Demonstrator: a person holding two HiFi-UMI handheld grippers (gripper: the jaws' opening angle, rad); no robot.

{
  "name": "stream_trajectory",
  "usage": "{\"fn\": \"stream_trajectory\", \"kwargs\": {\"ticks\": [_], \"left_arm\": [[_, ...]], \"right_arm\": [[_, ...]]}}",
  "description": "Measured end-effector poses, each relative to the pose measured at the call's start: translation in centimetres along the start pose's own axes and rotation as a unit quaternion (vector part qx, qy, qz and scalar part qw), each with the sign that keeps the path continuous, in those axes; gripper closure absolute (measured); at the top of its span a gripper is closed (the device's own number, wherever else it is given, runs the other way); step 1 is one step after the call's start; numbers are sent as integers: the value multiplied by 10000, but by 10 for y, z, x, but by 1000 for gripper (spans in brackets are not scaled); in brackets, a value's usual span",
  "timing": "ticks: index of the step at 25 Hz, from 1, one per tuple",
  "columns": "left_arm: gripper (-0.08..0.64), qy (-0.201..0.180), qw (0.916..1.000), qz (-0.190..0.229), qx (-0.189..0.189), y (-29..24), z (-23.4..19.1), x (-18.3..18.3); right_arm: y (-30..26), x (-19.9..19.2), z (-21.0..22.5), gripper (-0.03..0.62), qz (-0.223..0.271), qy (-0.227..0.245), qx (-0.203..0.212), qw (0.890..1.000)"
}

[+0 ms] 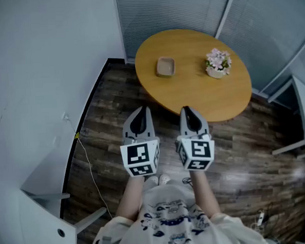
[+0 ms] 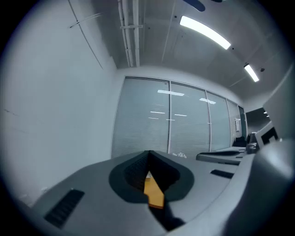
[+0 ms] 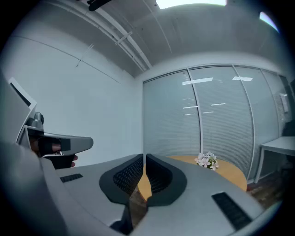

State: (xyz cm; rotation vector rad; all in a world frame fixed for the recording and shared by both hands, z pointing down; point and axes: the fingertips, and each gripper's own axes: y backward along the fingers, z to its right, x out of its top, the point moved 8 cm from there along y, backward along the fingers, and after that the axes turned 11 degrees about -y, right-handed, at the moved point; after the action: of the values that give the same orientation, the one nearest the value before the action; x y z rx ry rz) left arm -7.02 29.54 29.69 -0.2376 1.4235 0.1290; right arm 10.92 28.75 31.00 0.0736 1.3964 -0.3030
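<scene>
Both grippers hang side by side above the wooden floor, just short of a round wooden table [image 1: 233, 96]. My left gripper [image 1: 140, 114] has its jaws closed together with nothing between them; its own view shows the tips meeting [image 2: 148, 154] before glass walls with blinds. My right gripper [image 1: 189, 112] is likewise shut and empty, its tips meeting [image 3: 144, 157] in its own view. On the table stand a small tan square dish [image 1: 165, 66] and a little pot of pink flowers [image 1: 218, 62], the pot of flowers [image 3: 206, 160] also showing past the right gripper.
A white wall runs along the left, with a cable [image 1: 88, 164] trailing down to the floor. White furniture edges [image 1: 44, 203] sit at lower left and a white desk [image 1: 304, 120] at right. Blinds behind glass [image 1: 176, 9] close off the far side.
</scene>
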Motion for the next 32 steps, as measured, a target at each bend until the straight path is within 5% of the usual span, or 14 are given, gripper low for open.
{"fn": "stream_trajectory", "kwargs": {"ticks": [32], "left_arm": [[555,92,9992,-216,338,-39,19,-12]], "right_arm": [[-37,-10,42,571,-169,-226,254,9993]]}}
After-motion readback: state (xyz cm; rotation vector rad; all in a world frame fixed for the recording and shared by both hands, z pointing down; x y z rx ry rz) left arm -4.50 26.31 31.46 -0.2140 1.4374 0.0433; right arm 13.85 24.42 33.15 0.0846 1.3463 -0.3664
